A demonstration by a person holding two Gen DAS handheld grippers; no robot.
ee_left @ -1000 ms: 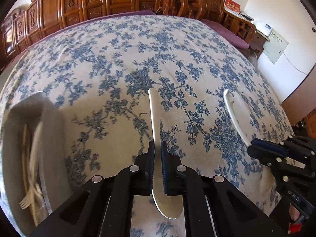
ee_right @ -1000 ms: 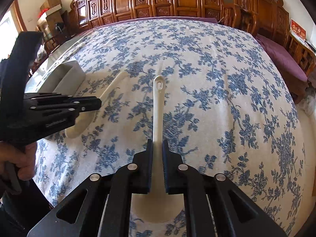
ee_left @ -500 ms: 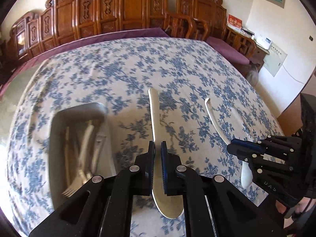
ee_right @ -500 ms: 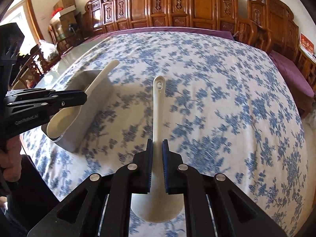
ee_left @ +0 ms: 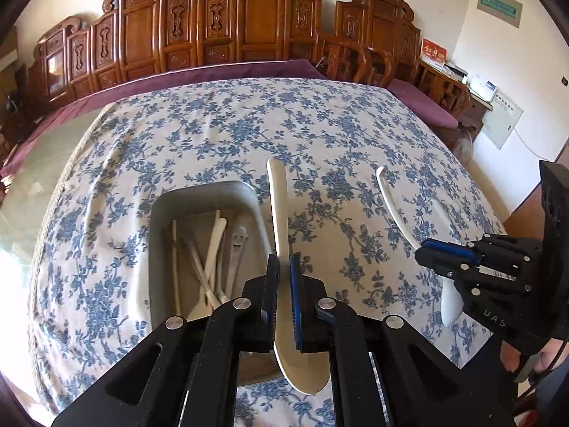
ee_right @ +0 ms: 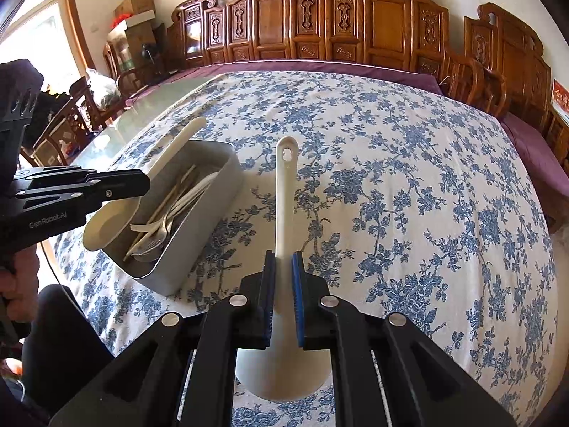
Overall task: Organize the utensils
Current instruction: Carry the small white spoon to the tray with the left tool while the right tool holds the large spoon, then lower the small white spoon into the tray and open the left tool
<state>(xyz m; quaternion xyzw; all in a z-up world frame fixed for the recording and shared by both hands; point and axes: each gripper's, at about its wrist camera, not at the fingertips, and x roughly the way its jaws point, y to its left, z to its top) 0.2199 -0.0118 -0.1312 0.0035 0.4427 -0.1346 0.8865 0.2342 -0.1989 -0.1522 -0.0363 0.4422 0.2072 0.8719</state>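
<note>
My left gripper (ee_left: 283, 267) is shut on a cream spoon (ee_left: 277, 206), its handle pointing away and its bowl near the camera. It hangs over the right edge of a grey metal tray (ee_left: 156, 242) that holds several forks and spoons. In the right wrist view the same cream spoon (ee_right: 177, 146) slants over the tray (ee_right: 199, 245), held by the left gripper (ee_right: 142, 185). My right gripper (ee_right: 283, 263) is shut on a white spoon (ee_right: 286, 195) with a hole in its handle, above the tablecloth just right of the tray. The left wrist view shows that right gripper (ee_left: 425, 252) and its white spoon (ee_left: 391, 206).
A blue-flowered cloth (ee_right: 409, 178) covers the table. Carved wooden chairs (ee_left: 249, 28) line the far side, with more chairs and boxes (ee_right: 135, 10) at the left. A person's hand (ee_right: 14, 277) grips the left tool near the table's front edge.
Both grippers have risen and drawn back with their spoons. The tray has come into fuller view, and the cream spoon has come over its right edge.
</note>
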